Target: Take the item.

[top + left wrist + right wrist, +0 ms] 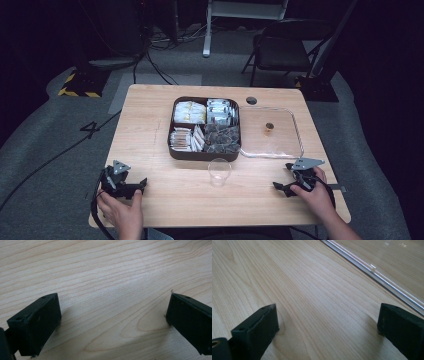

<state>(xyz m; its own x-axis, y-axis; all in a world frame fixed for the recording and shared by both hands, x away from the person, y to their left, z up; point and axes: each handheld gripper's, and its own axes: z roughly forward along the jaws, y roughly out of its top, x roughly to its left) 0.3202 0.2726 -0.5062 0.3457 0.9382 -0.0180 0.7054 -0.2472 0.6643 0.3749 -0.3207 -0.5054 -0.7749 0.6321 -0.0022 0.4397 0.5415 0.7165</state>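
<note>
Both grippers, left point(134, 188) and right point(281, 187), rest spread and empty on my table point(150, 105), parked clear so the cup point(219, 171) between them, before the tray point(172, 150), stays reachable.

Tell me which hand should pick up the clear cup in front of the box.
Probably the right. The clear cup stands right of the table's middle, somewhat nearer the right tool than the left tool. Both tools rest open and empty on the table.
</note>
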